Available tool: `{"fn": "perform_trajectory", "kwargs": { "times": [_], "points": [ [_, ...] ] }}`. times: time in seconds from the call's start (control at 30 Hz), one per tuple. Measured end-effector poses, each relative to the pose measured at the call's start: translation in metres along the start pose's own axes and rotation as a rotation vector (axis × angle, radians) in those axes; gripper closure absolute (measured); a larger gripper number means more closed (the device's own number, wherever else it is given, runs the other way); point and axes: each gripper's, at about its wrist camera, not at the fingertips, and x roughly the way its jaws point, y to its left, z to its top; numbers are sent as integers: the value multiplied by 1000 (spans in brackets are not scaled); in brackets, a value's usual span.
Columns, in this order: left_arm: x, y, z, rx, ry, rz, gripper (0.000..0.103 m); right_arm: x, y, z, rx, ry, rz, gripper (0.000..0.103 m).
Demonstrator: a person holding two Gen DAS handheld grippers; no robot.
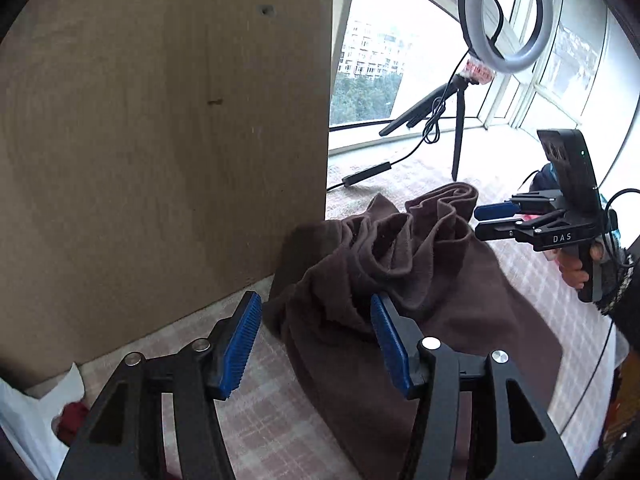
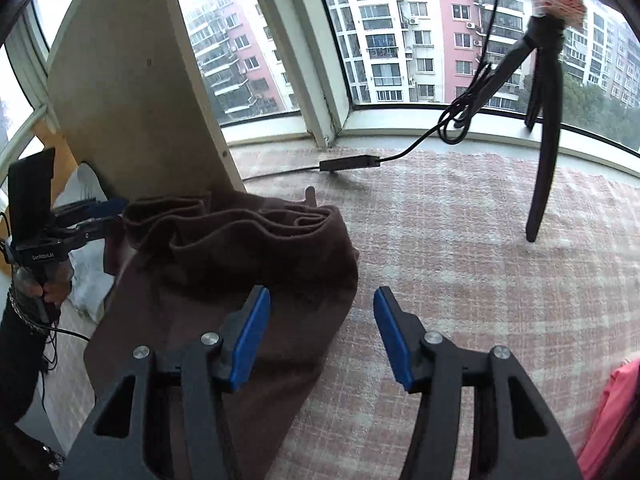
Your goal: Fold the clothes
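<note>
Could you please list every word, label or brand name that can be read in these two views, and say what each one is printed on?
"DAS": white letters on the black body of the right gripper, seen from the left wrist camera.
"GenRobot.AI": small white letters on the black body of the left gripper, seen from the right wrist camera; slightly blurred, so the reading is likely rather than certain.
The red and white tag below the ring light is too blurred to read.

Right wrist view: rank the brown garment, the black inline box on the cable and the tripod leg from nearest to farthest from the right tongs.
1. Brown garment, under the left pad.
2. Tripod leg, right, standing on the plaid cloth.
3. Inline box, centre, near the window sill.
</note>
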Motion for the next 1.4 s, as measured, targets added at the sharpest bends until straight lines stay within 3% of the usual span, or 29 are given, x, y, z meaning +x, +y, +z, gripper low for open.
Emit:
{"fn": "perform_trajectory", "kwargs": {
  "times": [0.07,0.17,0.27,0.37,0.43,0.5,0.53,0.63,0.67,0.7,0.73,0.8,0.9,0.97,1.0,1.13,1.33,1.4],
  "points": [
    [18,1,6,-15,32,13,47,21,1,2,-23,25,-19,50],
    [30,22,19,-218,101,195,50,44,-11,12,41,63,-75,50],
    [-1,22,16,-248,-24,257,53,38,-10,18,54,24,-174,50],
    [-10,5,8,-160,-10,139,54,7,4,13,-12,-83,-207,50],
    [-8,-7,4,-100,11,38,54,-7,15,7,-36,-121,-114,50],
    [8,-17,5,-49,31,32,54,-6,25,4,-47,-101,17,57],
    [9,-12,9,-69,23,44,56,2,29,4,-48,-73,71,67],
    [11,4,18,-130,2,79,63,40,29,12,-26,10,114,70],
    [11,9,22,-150,-5,91,63,47,26,15,-21,28,51,89],
    [11,14,25,-169,-13,102,60,50,22,19,-21,39,-70,103],
    [3,18,20,-175,-21,92,59,46,20,22,-25,28,-108,103],
    [-8,24,8,-198,-13,68,56,30,31,27,-90,-24,-53,102],
    [-4,22,-14,-247,55,-31,56,23,73,37,-270,-60,31,98],
    [0,15,-26,-239,89,-38,56,31,106,43,-393,-58,71,81],
    [2,11,-32,-235,106,-41,56,37,121,45,-456,-52,80,79],
    [5,12,-46,-263,118,-64,56,67,168,47,-671,-14,67,79],
    [9,17,-48,-273,115,-91,56,95,180,53,-754,22,50,80],
    [11,15,-47,-254,117,-83,56,92,178,53,-750,25,77,95]
  ]
}}
